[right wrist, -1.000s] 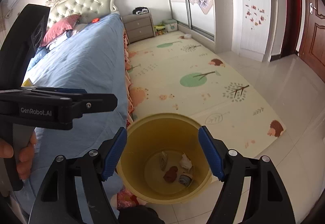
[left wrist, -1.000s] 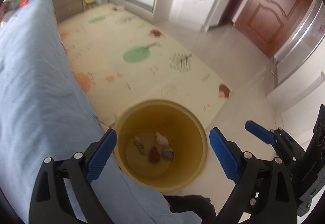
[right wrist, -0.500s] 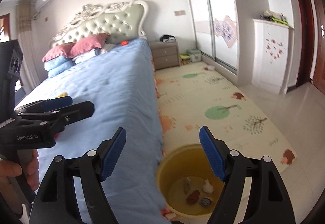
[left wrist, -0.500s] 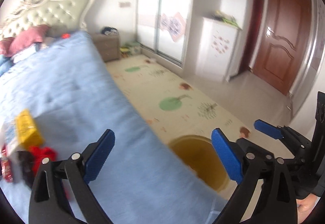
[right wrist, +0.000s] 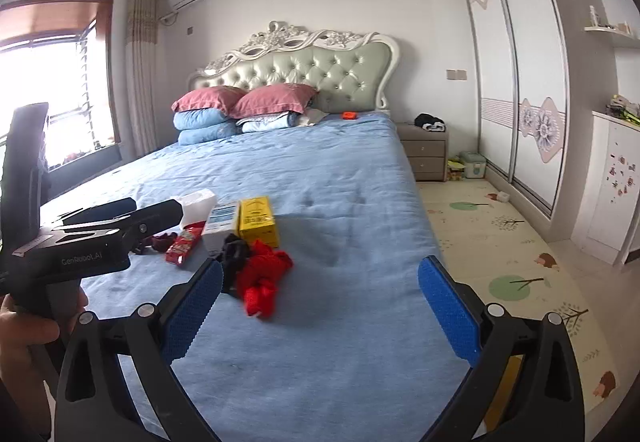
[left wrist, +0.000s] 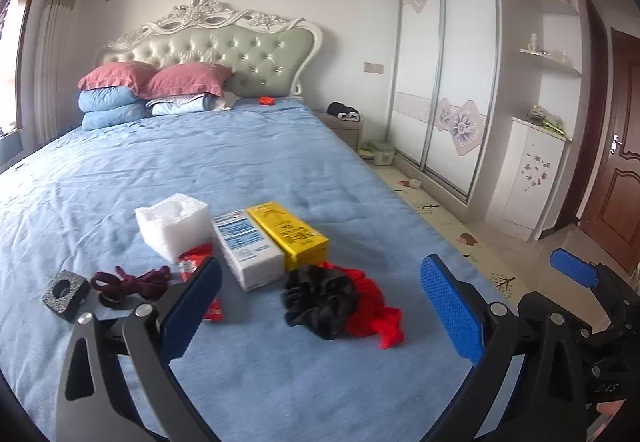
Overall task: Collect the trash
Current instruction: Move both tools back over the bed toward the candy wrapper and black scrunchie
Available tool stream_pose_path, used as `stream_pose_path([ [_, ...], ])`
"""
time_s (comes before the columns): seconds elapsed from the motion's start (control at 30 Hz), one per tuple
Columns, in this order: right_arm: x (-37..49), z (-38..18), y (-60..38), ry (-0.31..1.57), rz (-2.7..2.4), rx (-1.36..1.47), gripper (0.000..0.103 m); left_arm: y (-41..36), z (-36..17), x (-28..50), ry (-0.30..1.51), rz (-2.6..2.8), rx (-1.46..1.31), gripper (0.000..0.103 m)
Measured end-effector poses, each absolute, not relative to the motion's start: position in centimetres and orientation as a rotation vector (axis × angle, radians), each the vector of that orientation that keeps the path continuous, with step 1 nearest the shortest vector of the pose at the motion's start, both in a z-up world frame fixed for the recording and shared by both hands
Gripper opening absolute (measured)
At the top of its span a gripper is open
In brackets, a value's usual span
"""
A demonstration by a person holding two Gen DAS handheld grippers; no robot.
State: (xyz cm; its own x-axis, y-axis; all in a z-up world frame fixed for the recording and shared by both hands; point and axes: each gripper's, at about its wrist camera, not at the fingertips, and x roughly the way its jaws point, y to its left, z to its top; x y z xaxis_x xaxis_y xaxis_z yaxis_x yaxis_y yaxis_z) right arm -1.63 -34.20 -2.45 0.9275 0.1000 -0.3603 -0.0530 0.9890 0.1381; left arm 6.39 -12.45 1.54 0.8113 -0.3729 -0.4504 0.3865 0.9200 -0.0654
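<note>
Several items lie in a cluster on the blue bed (left wrist: pixel 280 169): a white foam block (left wrist: pixel 172 226), a white-and-blue box (left wrist: pixel 246 246), a yellow box (left wrist: pixel 288 234), a red wrapper (left wrist: pixel 196 256), a black cloth (left wrist: pixel 320 298) on a red cloth (left wrist: pixel 372 316), a dark red cord (left wrist: pixel 132 282) and a grey block with a hole (left wrist: pixel 66 294). My left gripper (left wrist: pixel 322 266) hovers just short of them, its jaws opening and empty. My right gripper (right wrist: pixel 322 266) is further right over bare sheet, also opening with nothing between its pads. From there the yellow box (right wrist: pixel 256 219) and red cloth (right wrist: pixel 264 274) lie ahead to the left.
Pillows (left wrist: pixel 160 81) and a padded headboard (left wrist: pixel 224 53) stand at the far end. A patterned floor mat (right wrist: pixel 500 242), nightstand (right wrist: pixel 426 153) and sliding wardrobe (right wrist: pixel 520 73) are right of the bed. A yellow sliver of the bin (right wrist: pixel 506 398) shows low right. A hand (right wrist: pixel 24 338) holds the left gripper.
Both views have swung up and left from the yellow bin on the floor to the bed top. The bin has dropped out of sight and the trash cluster has come into view. Both jaws stand wider.
</note>
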Motion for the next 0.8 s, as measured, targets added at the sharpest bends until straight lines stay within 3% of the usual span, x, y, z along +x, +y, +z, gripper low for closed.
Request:
stream_pose_path([
  [0.3,1.5,-2.4,-27.2,0.412,0.187,0.116,0.095,-4.0,0.2,8.0,0.485,-0.279,-0.038,0.099],
  [0.63,5.3,-2.7,-23.6,0.465,0.193,0.083,0.095,-0.8,-1.5,9.9,0.486,-0.257,-0.050,0.099],
  [0.73,7.0,-3.2,-22.9,0.508,0.185,0.062,0.088,-0.9,-2.1,10.9,0.506,-0.254,-0.018,0.099],
  [0.8,8.3,-3.7,-22.6,0.557,0.182,0.050,0.076,-1.0,-2.6,11.6,0.535,-0.268,-0.019,0.099],
])
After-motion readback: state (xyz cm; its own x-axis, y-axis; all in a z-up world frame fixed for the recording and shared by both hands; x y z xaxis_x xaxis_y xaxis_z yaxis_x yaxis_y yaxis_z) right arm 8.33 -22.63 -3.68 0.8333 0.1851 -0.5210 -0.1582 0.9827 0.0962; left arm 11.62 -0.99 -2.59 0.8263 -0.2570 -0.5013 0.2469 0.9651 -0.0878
